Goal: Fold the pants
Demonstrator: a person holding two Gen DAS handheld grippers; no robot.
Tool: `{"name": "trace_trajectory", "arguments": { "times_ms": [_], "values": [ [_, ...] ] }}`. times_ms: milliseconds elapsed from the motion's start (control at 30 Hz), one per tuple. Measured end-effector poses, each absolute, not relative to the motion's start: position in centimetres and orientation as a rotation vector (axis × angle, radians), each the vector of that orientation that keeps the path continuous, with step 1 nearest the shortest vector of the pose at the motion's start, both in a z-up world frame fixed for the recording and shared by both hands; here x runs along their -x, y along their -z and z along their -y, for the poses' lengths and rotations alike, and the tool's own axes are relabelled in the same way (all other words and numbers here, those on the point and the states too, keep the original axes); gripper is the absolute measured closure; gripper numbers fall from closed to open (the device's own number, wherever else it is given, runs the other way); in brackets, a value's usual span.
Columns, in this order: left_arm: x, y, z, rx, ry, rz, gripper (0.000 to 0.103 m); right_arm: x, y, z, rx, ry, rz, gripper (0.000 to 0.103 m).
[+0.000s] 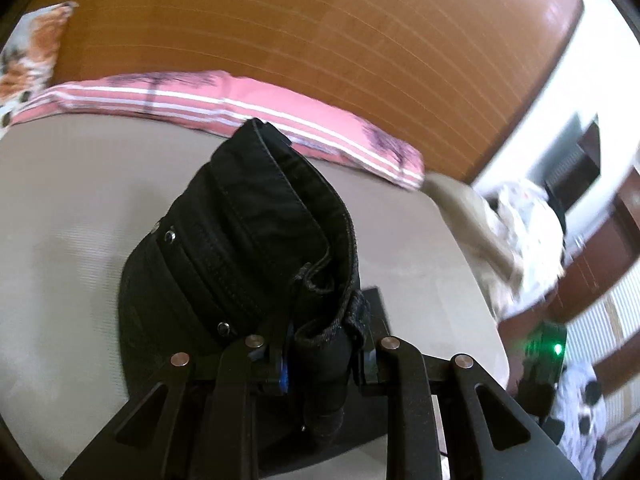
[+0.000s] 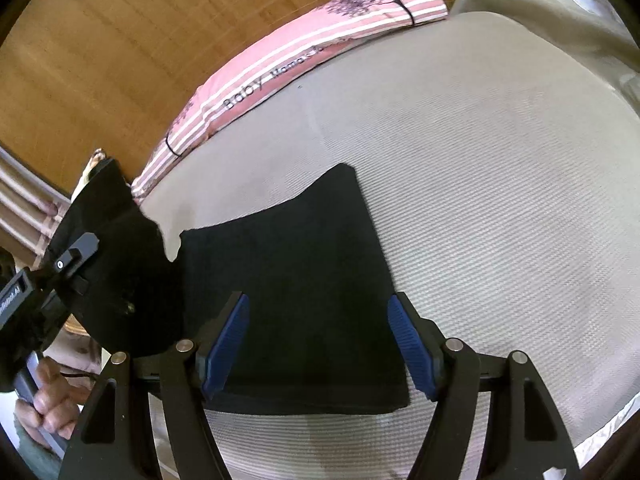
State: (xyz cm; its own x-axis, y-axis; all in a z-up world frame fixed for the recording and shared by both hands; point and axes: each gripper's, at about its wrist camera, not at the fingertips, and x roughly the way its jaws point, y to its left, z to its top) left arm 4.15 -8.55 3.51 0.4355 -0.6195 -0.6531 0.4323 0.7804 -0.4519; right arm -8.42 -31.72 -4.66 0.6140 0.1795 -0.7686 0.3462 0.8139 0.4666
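Mid-fold: left tool (image 1: pixel 320 354) pinching the black pants (image 1: pixel 256 232) waistband, lifted over the bed (image 2: pixel 480 160), rest lying flat under the spread, empty right tool (image 2: pixel 320 344); next probably lay waistband across the flat part.

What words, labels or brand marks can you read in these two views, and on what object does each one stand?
"Baby": on the pink striped pillow, right wrist view.
The next word on that pillow, starting "M", is too blurred to read.
White lettering on the left gripper body at the frame's left edge: cut off, unreadable.
Left wrist view: no readable text.
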Motion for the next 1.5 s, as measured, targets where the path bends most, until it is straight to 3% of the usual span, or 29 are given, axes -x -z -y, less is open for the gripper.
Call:
{"name": "trace_trajectory", "arguments": {
  "times_ms": [500,733,1067,1333,1500],
  "values": [
    [-1.5,4.6,17.4,-0.093,0.752,-1.045,0.077,7.8,5.7,34.4,-0.710,0.046,-0.938,0.034],
    [0.3,3.3,17.4,-0.190,0.820,-1.008,0.064,4.7,7.9,34.1,-0.840,-0.189,-0.978,0.033],
    [-0.9,0.8,10.3,-0.079,0.780,-0.985,0.057,-0.5,10.5,33.3,-0.878,-0.366,-1.017,0.033],
    [-4.4,2.7,5.1,-0.007,0.561,-1.016,0.057,-3.6,11.3,32.5,-0.812,-0.453,-1.043,0.046],
    [-4.9,4.5,4.8,-0.017,0.533,-1.038,0.057,-4.6,11.9,32.0,-0.803,-0.513,-1.062,0.068]
  ]
}}
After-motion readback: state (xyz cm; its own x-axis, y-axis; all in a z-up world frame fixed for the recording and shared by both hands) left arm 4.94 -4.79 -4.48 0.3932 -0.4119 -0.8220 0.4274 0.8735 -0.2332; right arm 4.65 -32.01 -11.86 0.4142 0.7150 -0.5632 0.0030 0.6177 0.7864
